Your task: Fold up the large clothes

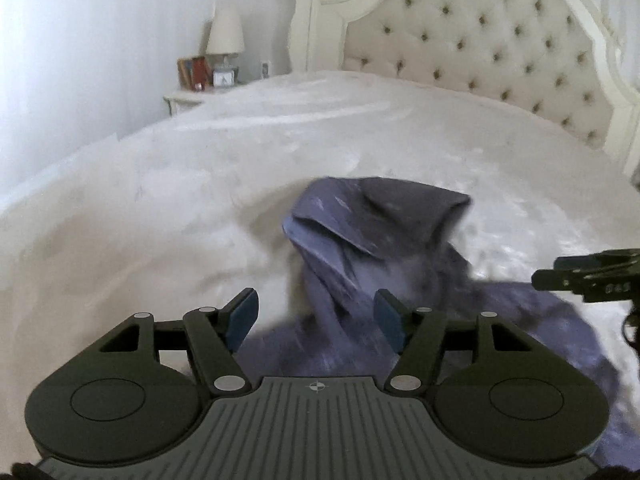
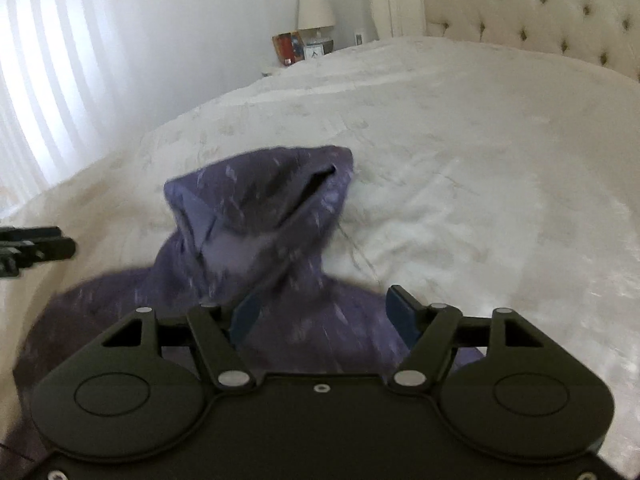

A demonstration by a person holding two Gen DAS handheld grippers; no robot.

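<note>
A purple hooded garment (image 1: 372, 240) lies crumpled on the white bedspread (image 1: 180, 184), its hood (image 2: 264, 192) standing up and gaping toward the headboard. My left gripper (image 1: 316, 314) hovers over the garment's near part, open, blue pads (image 1: 244, 316) apart and pressing on nothing. My right gripper (image 2: 324, 314) is likewise open above the cloth just below the hood, with fabric showing through the gap but not pinched. Each gripper appears at the edge of the other's view: the right gripper (image 1: 588, 276) at the right, the left gripper (image 2: 36, 248) at the left. The garment's lower part is hidden under the grippers.
A tufted cream headboard (image 1: 480, 48) stands at the far end of the bed. A nightstand (image 1: 184, 98) at the far left corner carries a lamp (image 1: 225, 32), a small clock and some books. Bright curtains (image 2: 60, 80) run along the left wall.
</note>
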